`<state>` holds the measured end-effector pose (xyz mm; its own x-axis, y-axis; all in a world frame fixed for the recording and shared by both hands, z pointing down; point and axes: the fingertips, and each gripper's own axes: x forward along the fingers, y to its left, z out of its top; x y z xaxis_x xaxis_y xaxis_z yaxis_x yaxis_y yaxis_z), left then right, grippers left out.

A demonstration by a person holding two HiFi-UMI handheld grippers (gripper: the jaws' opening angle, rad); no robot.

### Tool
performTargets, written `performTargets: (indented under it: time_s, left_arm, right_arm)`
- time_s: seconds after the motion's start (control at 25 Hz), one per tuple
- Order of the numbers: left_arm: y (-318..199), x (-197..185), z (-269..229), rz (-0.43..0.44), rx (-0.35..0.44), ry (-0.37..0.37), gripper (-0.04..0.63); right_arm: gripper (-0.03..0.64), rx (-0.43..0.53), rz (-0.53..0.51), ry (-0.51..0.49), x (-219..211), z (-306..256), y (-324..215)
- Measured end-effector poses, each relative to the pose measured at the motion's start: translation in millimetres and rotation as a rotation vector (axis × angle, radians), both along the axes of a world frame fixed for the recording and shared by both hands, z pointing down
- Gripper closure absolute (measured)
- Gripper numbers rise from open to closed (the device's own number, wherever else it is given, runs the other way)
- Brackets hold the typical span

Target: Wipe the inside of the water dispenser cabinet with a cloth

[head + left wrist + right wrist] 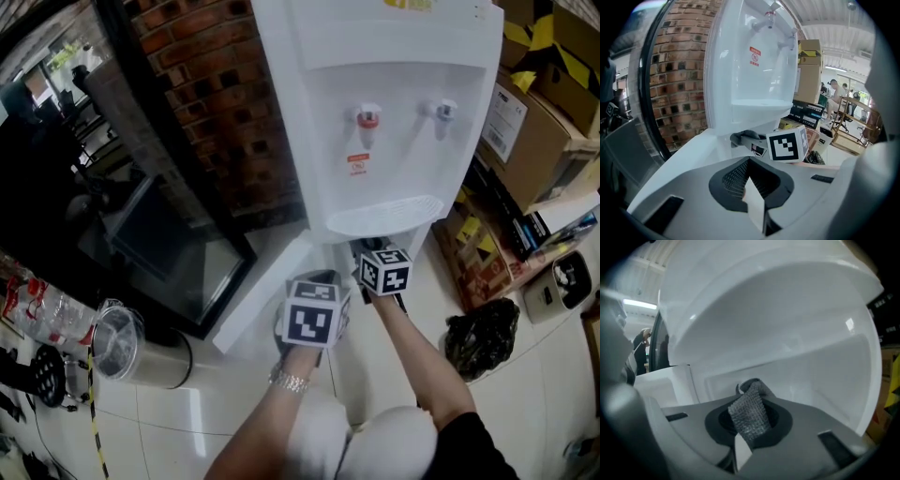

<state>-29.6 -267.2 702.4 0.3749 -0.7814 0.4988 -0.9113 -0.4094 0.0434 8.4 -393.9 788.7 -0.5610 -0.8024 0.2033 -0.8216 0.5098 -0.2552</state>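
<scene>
Left gripper (752,199): jaws closed together with nothing between them; it hangs outside the cabinet, at 6 o'clock in the head view.
Right gripper (740,450): clenched on the cloth, just beside the left one at its 1 o'clock, nose under the dispenser's drip ledge.
Cloth (749,414): grey, knobbly weave, pinched in the right jaws; a folded strip stands up out of them at 12 o'clock, inside the cabinet. Whether it touches the wall cannot be told.
Cabinet (797,352): white curved inner walls fill the right gripper view from 9 to 3 o'clock.
Cabinet door (261,302): white, swung open to 9 o'clock of the grippers.
Water dispenser (375,56): white and upright, at 12 o'clock in the head view.
Red tap (367,117): left of the blue tap (443,111).
Metal bin (141,349): on the floor at 8 o'clock.
Black bag (483,337): on the floor at 4 o'clock.
Cardboard boxes (530,127): stacked at 2 o'clock.
Brick wall (216,103): at 11 o'clock, behind the dispenser.
</scene>
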Motion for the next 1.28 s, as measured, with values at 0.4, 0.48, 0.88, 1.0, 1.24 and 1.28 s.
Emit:
performTargets:
  time_s: [0.4,0.48,0.88,1.0,1.24,1.28]
  left_arm:
    - [1.5,2.0,-1.2,0.017,0.001,-0.004,0.592]
    - [1.3,3.4,-1.1,0.021,0.002,-0.002,0.592]
    - [3.1,5.6,1.9,0.032,-0.014,0.009,0.592]
    - [4.5,5.7,2.3,0.035,-0.019,0.008,0.592]
    - [6.4,2.1,-2.6,0.036,-0.011,0.015,0.592]
    - [6.7,1.1,-3.2,0.034,-0.010,0.016,0.592]
  right_arm:
    - [0.597,-0.210,-0.106,0.229,-28.0,101.5,21.1]
    - [0.598,-0.254,-0.123,0.274,-25.6,120.1,27.6]
    - [0.597,-0.072,-0.050,0.081,3.2,40.0,-2.3]
    - [0.597,-0.022,-0.078,0.072,-8.3,24.9,-2.1]
    - [0.597,-0.249,-0.173,0.242,-30.5,106.3,22.1]
    - [0.597,-0.277,-0.180,0.266,-31.2,116.2,26.2]
